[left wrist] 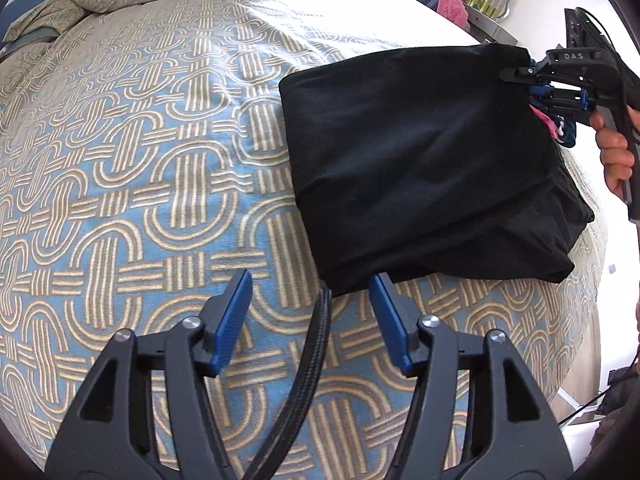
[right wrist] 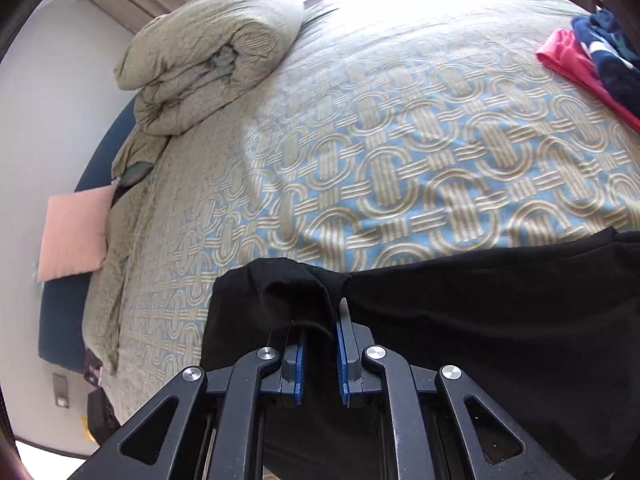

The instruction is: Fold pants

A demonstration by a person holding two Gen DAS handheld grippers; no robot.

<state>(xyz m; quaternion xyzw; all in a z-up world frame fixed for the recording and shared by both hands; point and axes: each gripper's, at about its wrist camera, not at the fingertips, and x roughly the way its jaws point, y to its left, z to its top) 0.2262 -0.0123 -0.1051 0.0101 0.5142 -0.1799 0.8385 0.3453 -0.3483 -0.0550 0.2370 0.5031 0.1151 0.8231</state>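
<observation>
We see the black pants (left wrist: 424,160) lying folded into a thick block on the patterned bedspread (left wrist: 140,184), toward two o'clock in the left wrist view. Our left gripper (left wrist: 310,298) hangs released, its blue pads (left wrist: 234,316) spread wide and holding nothing, with the near edge of the pants just beyond the right pad. A braided black cable (left wrist: 316,344) runs between the fingers.

Our right gripper (right wrist: 320,344) is clenched on a bunched corner of the pants (right wrist: 480,320); the cloth humps over the pads at twelve o'clock and hides their tips, so how deep the bite goes we cannot quite tell. From the left wrist that gripper (left wrist: 520,74) sits at the pants' far corner, at two o'clock.

A rolled duvet (right wrist: 208,60) lies at eleven o'clock, a pink pillow (right wrist: 76,232) at nine, and pink and navy clothes (right wrist: 592,64) at two.
</observation>
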